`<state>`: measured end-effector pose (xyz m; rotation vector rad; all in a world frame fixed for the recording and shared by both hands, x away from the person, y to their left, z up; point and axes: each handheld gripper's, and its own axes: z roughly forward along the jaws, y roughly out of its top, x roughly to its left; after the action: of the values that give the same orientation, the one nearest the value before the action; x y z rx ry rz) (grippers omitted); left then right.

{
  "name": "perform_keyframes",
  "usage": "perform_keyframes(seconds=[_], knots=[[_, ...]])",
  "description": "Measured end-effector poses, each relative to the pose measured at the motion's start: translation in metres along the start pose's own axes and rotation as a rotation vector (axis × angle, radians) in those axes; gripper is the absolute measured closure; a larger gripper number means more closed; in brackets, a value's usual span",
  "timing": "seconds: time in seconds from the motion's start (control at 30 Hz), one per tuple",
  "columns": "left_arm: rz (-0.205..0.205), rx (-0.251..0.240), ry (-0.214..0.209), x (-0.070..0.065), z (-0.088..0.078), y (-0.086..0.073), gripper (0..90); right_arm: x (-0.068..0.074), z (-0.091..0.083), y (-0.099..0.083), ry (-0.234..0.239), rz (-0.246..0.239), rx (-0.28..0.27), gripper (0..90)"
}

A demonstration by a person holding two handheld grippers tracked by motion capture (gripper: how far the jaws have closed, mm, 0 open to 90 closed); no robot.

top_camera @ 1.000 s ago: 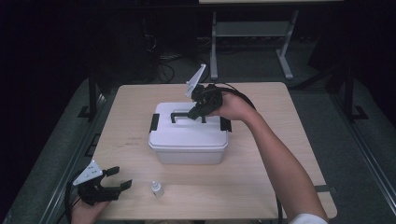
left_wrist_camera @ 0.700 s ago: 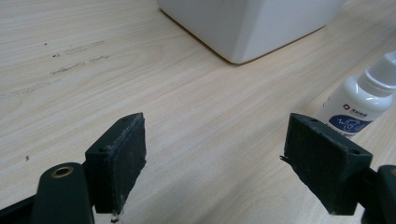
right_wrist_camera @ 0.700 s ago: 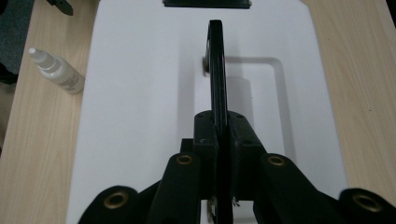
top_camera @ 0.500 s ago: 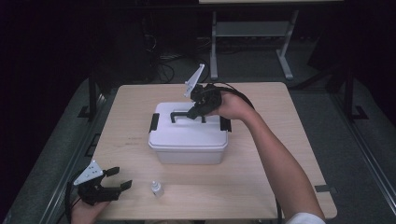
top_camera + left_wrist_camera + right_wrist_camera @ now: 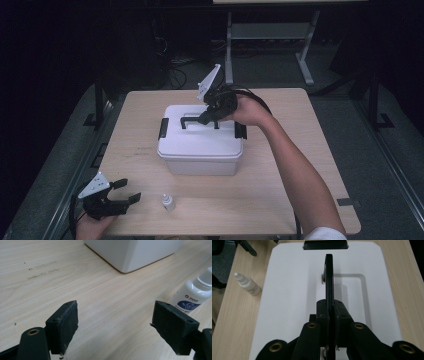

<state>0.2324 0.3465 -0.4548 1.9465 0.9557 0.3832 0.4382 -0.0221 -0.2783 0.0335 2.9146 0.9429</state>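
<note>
At the near left corner of the table [image 5: 300, 200], the left gripper [image 5: 126, 192] rests in the person's hand with its jaws spread wide and nothing between them; in the left gripper view the two black pads [image 5: 65, 326] stand well apart over bare wood. Just to its right, near the table's near edge, a small white dropper bottle [image 5: 168, 202] stands upright (its label carries a blue mark, seen in the left gripper view [image 5: 192, 298]). The tabletop is pale wood grain with a few faint dark scuffs on its left half — otherwise plain. Past the bottle, about mid-table, sits a white lidded storage box [image 5: 200, 147] with a black latch [image 5: 163, 128] at each end. Its black carry handle [image 5: 192, 119] is raised upright from the recess in the lid, and the right gripper [image 5: 210, 116] is clamped on it: in the right gripper view the jaws press flat against both sides of the thin handle bar [image 5: 329, 275]. The person's right forearm [image 5: 295, 170] reaches in from the near right across the table to that gripper. Beyond the table the room is dark — a grey floor, cables trailing on it, and the metal legs of another table [image 5: 305, 60] at the far side.
</note>
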Motion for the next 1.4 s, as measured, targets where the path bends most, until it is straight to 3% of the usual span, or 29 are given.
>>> perform_keyframes(seconds=[0.43, 0.77, 1.1, 1.2, 1.4], knots=[[-0.002, -0.001, 0.0, 0.0, 0.0, 0.0, 20.5, 0.005, -0.015, 0.005, -0.021, -0.007, -0.036, 84.1], [-0.001, 0.001, 0.001, 0.0, 0.0, 0.0, 20.5, 0.016, -0.047, -0.002, -0.064, -0.007, -0.052, 84.1], [-0.003, 0.009, 0.002, -0.001, 0.002, 0.0, 20.4, 0.034, -0.086, -0.027, -0.116, 0.004, -0.049, 84.1], [-0.001, 0.01, 0.004, -0.001, 0.002, 0.0, 20.5, 0.042, -0.102, -0.042, -0.139, 0.022, -0.06, 84.1], [0.005, 0.023, 0.003, -0.001, 0.004, 0.001, 20.5, 0.053, -0.118, -0.063, -0.165, 0.036, -0.061, 84.0]])
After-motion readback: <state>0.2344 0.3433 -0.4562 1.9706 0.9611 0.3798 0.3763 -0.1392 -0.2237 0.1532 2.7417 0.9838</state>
